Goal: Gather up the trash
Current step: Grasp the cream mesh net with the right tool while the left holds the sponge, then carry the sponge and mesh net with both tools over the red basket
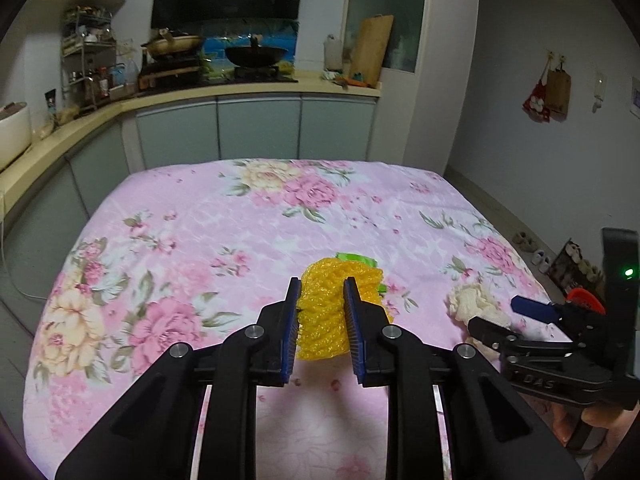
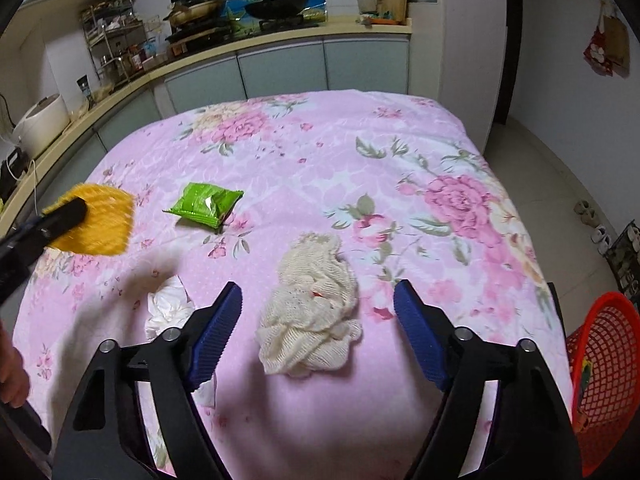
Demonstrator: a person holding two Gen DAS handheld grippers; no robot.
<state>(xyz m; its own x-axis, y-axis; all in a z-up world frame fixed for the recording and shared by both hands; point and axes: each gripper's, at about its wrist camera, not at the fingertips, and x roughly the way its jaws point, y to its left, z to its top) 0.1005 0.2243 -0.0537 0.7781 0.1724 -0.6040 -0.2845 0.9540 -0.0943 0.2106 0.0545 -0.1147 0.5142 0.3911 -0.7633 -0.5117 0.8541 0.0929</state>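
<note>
Kitchen room; desk (image 2: 304, 148) under a pink floral cloth, counter (image 2: 280, 36) at 12 o'clock. Red basket (image 2: 600, 368) at 4 o'clock, contents unclear. Left gripper (image 1: 322, 320) clamped on yellow mesh (image 1: 340, 292). Right gripper (image 2: 318, 328) spread wide around cream mesh (image 2: 312, 312). Green wrapper (image 2: 202, 204) and tissue (image 2: 168, 308) lie at 10 o'clock.

The left gripper (image 1: 322, 312) is raised, its blue-padded fingers (image 1: 291, 320) pressed in on a yellow mesh (image 1: 320, 320). The right gripper (image 2: 318, 328) is held low, fingers (image 2: 218, 320) spread wide apart with nothing between them touching. A bare hand (image 2: 12, 372) shows behind the left one.
</note>
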